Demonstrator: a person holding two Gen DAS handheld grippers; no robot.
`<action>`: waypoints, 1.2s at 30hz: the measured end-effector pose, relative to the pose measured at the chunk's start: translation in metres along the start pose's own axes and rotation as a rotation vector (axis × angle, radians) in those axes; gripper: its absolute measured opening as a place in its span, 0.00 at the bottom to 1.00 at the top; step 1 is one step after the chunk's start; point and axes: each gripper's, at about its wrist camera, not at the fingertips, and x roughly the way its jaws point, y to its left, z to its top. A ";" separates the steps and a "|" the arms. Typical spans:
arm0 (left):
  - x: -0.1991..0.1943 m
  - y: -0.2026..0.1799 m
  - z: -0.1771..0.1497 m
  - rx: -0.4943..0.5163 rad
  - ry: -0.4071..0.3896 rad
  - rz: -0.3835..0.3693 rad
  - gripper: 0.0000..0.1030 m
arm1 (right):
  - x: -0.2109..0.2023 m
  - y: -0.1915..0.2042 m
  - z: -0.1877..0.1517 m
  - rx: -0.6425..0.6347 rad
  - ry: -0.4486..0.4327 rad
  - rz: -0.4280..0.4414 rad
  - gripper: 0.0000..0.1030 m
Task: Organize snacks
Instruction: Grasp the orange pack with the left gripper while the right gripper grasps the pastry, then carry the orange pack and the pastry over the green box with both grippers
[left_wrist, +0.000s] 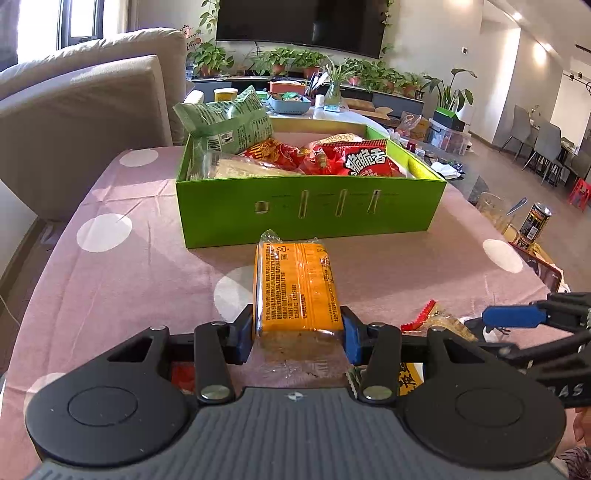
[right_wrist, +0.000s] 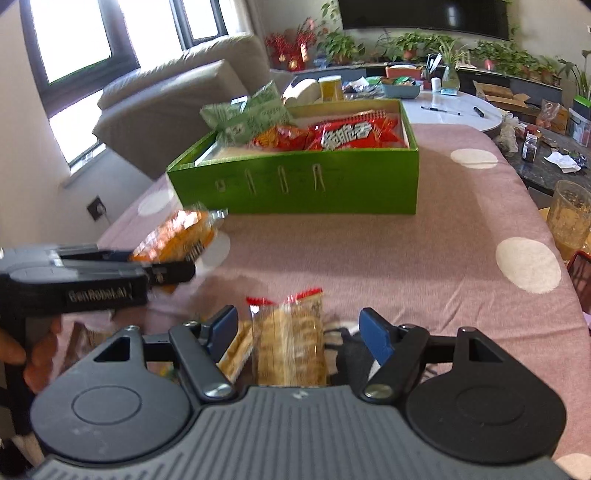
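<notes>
The left gripper (left_wrist: 297, 334) clamps an orange pack (left_wrist: 297, 288) above the table (left_wrist: 129, 266), short of the green box (left_wrist: 310, 210). The right gripper (right_wrist: 299, 332) spreads wide over a cracker pack (right_wrist: 290, 343) at the near edge, touching nothing.

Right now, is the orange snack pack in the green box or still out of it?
Out. The orange snack pack sits clamped between the left gripper jaws, short of the green box front wall, above the tablecloth.

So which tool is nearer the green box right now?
Left. The left tool, gripping the orange packet, sits just before the green box; the right tool is farther back, over the cracker packet.
</notes>
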 end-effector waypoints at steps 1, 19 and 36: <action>-0.002 0.000 0.000 -0.001 -0.003 -0.001 0.42 | 0.000 0.000 -0.001 -0.007 0.014 -0.014 0.63; -0.014 -0.007 -0.004 0.007 -0.022 -0.027 0.42 | 0.006 -0.004 -0.007 0.035 0.044 -0.031 0.62; -0.024 -0.013 0.002 0.029 -0.053 -0.042 0.42 | -0.020 0.005 0.021 0.042 -0.083 0.018 0.62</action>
